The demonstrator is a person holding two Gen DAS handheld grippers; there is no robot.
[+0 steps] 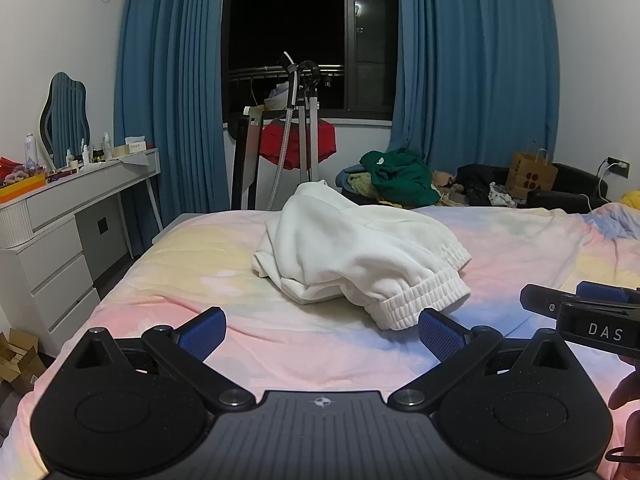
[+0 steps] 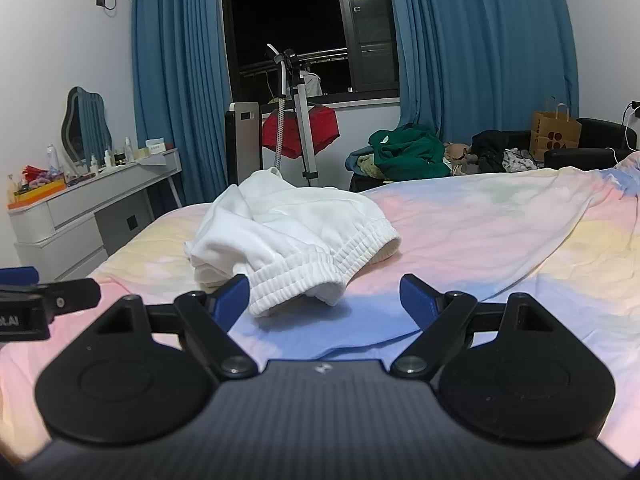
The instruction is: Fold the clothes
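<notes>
Landmark: bed (image 1: 168,280), covered in a pastel pink, yellow and blue sheet.

Item 1. Left gripper (image 1: 322,332), nearest the lens in the left wrist view, held above the near part of the bed. Blue-padded fingers spread wide, nothing between them.

Item 2. Right gripper (image 2: 324,300), held above the near part of the bed, beside the left one. Fingers spread wide and holding nothing; its left fingertip (image 2: 234,294) sits just at the elastic hem of the garment, contact not certain. Its side shows at the right edge of the left wrist view (image 1: 580,308).

Item 3. White garment (image 1: 360,256) (image 2: 288,232), crumpled in a heap on the middle of the bed, ribbed elastic band turned toward the grippers.

Item 4. Dresser (image 1: 60,224), grey-white with drawers, left of the bed; bottles and a wavy-framed mirror (image 1: 64,120) on top.

Item 5. Garment steamer stand (image 1: 300,128) past the far end of the bed, a red garment (image 1: 296,144) hanging on it.

Item 6. Green clothing (image 1: 400,176) piled beyond the bed's far edge, a brown paper bag (image 1: 530,176) further right.

Item 7. Blue curtains (image 1: 172,80) flanking a dark window (image 1: 288,32) on the wall behind the bed.
</notes>
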